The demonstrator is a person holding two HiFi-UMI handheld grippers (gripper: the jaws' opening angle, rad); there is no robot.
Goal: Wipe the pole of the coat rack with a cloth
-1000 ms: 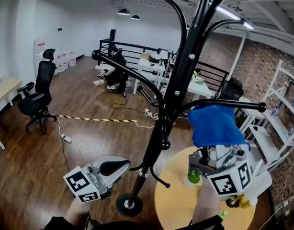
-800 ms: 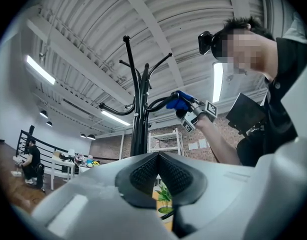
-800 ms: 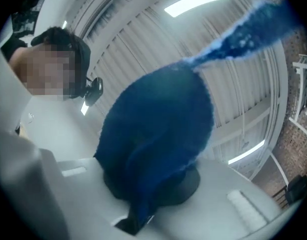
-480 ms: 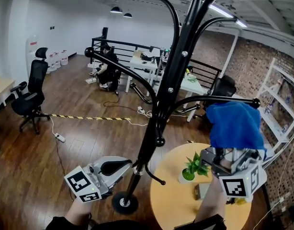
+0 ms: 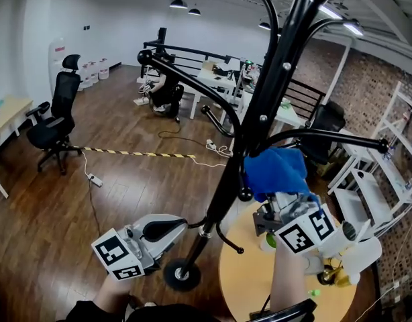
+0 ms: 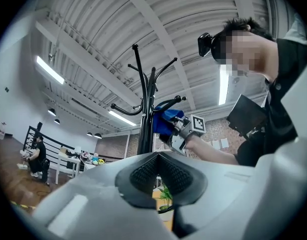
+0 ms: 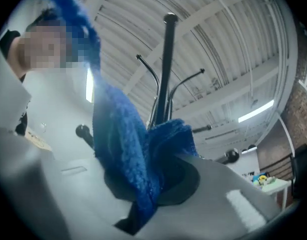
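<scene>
1. The right gripper (image 5: 276, 205) clamped one blue cloth (image 5: 276, 170) against the pole's (image 5: 260, 123) right side.
2. The left gripper (image 5: 178, 227), jaws together and empty, sat low beside the pole; open floor (image 5: 72, 213) lay left.

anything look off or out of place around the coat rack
Nothing stands out. The coat rack pole stands upright and unbent, the blue cloth is clamped in the right gripper beside it, and the left gripper is shut and empty lower down.
</scene>
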